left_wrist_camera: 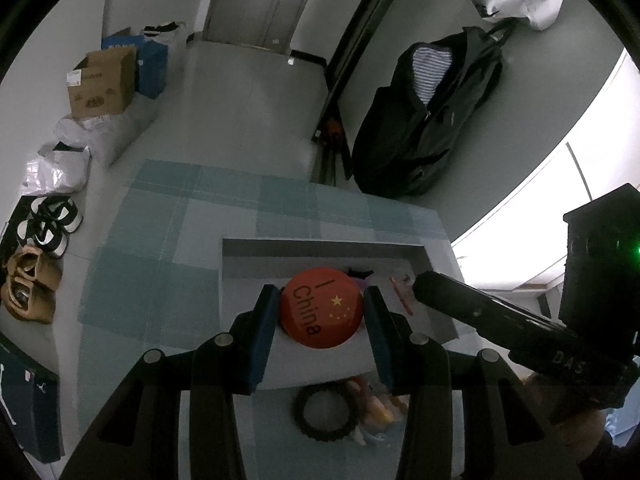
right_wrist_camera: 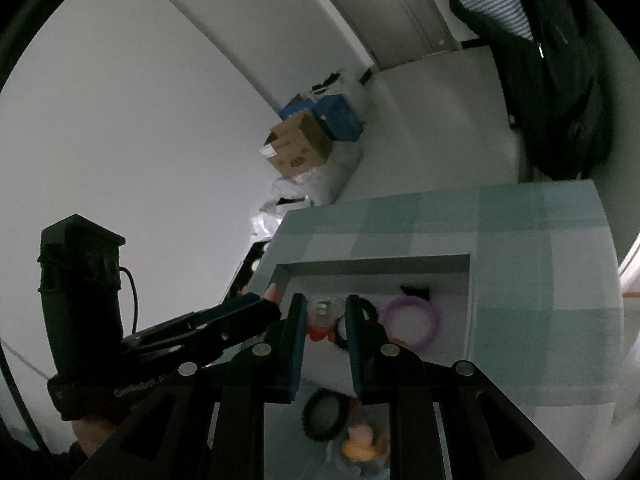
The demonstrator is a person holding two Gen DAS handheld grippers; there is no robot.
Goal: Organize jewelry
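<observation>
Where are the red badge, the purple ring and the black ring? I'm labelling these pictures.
red badge (left_wrist_camera: 320, 312): left wrist view, middle of its printed face.
purple ring (right_wrist_camera: 433, 317): right wrist view, right side of the band.
black ring (left_wrist_camera: 326, 434): left wrist view, lower arc of the band.

The red round badge (left_wrist_camera: 322, 312) bears "I" and "China" in dark letters, with yellow stars just beside the words. To the right of the badge, the black body of the right gripper (left_wrist_camera: 496, 320) shows pale raised letters reading "DAS". The cardboard box (left_wrist_camera: 102, 80), far up and left of the badge, carries print too small to read.
</observation>
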